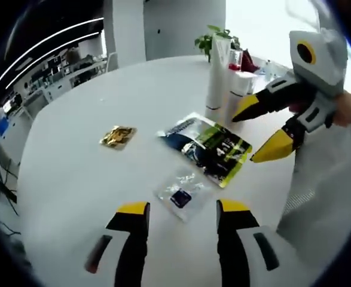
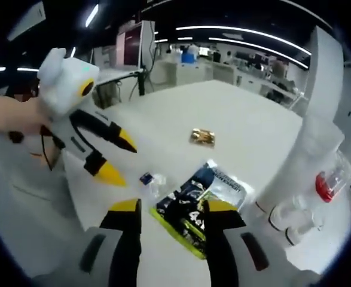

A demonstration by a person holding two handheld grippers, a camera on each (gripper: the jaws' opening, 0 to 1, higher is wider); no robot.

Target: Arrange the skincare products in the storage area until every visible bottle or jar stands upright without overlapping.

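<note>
The left hand-held gripper (image 1: pixel 183 210) has two black jaws capped with yellow tips, each carrying a grey inset slot. The right hand-held gripper (image 2: pixel 174 209) matches it, and its pale grey housing bears a yellow-ringed round fitting, possibly plastic.

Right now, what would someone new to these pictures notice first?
Probably the dark and lime-green packet lying flat mid-table, with a small clear sachet and a gold packet near it. Next, the open right tool with yellow tips hovering beside the packet. Behind it, tall white bottles stand upright near a plant.
</note>
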